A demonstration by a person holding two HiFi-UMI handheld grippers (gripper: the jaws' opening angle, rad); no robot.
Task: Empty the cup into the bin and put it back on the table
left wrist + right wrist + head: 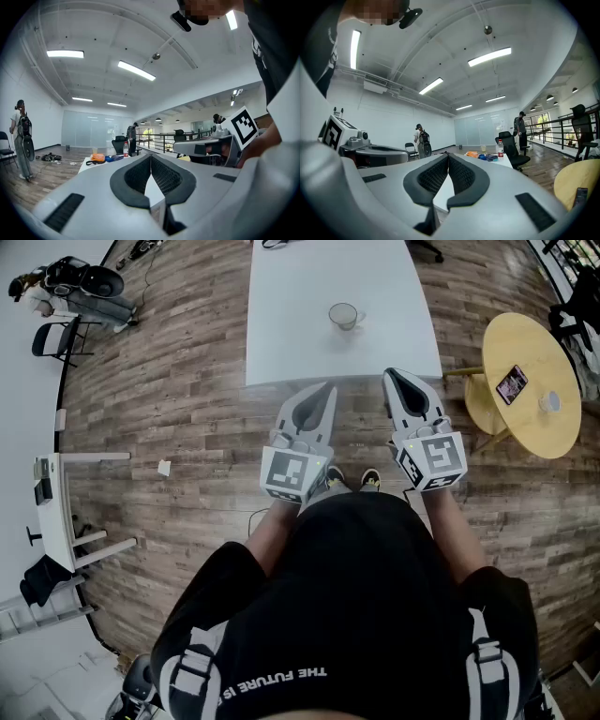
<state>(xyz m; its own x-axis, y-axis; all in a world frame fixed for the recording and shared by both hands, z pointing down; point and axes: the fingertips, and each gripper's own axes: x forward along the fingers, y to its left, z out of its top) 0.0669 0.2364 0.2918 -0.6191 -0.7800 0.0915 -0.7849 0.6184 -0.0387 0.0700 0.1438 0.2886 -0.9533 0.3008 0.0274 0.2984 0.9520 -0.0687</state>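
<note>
**Task item.** In the head view the cup (pixel 344 315) stood upright on the white table (pixel 309 277), at 12 o'clock from the person and away from the table's edges. Its contents could not be made out.

**Tools.** The left gripper (pixel 325 390) and the right gripper (pixel 395 377) were held side by side at the table's near edge, above the wood floor (pixel 187 399). Both pointed toward 12 o'clock. The cup lay further ahead, apart from both, and neither tool touched it.

**Left tool.** In the left gripper view the jaws were closed together. The black pads (pixel 136 176) met at the tips and nothing was held between them.

**Right tool.** In the right gripper view the jaws were likewise closed. The pads (pixel 461 174) touched at the tips and the tool was empty.

**Surroundings.**
- A round yellow table (pixel 530 423) stood at 2 o'clock, well apart from the white table, with a phone (pixel 512 383) lying flat on it.
- A black folding chair (pixel 58 338) stood at 10 o'clock near the wall.
- A bottle (pixel 500 149) with a red cap stood on a distant table in the right gripper view.
- Persons stood in the far background of both gripper views.
</note>
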